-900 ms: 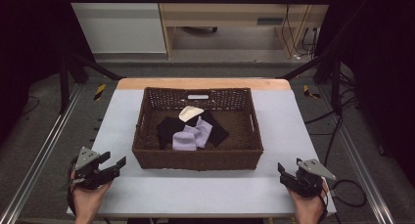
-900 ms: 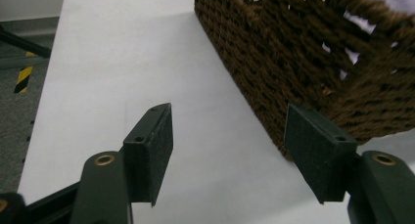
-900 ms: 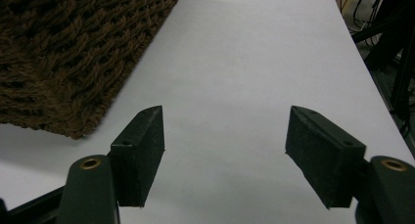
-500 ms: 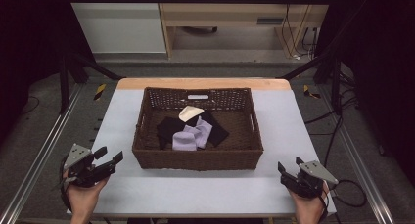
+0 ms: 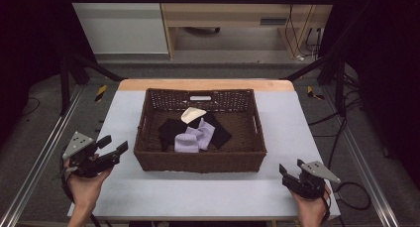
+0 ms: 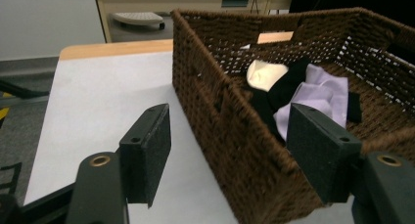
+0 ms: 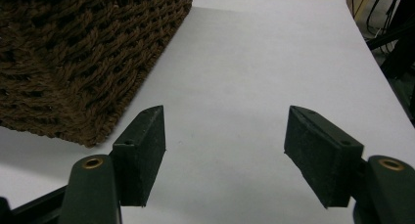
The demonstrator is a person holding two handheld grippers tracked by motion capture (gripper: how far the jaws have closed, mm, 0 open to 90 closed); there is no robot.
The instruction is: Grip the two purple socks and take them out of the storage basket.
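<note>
Left gripper (image 5: 113,150) sits at the table's left edge, raised and aimed toward the dark brown woven wicker basket (image 5: 198,162); jaws stand wide apart w/ nothing between them. Right gripper (image 5: 287,174) rests near the front right corner of the white table top (image 5: 297,118), jaws likewise apart and empty, basket corner off to one side in the right gripper view. Work items lie inside the basket, about mid-floor: a lilac folded cloth (image 5: 194,137) on top of a black cloth (image 5: 171,130), plus a cream cloth piece (image 5: 192,114) toward the back wall. Step in hand, by judgement: approach w/ the left gripper for a pick from the basket. To do it well, clear the near basket wall first (rim stands high relative to the jaws in the left gripper view), then descend inside, not across the weave. Keep jaws fully apart until one pad is each side of a fold of the lilac cloth; pinch a raised fold, not a flat area, to avoid dragging the black cloth along. Keep the right gripper parked, or use it to steady the basket if it slides.
</note>
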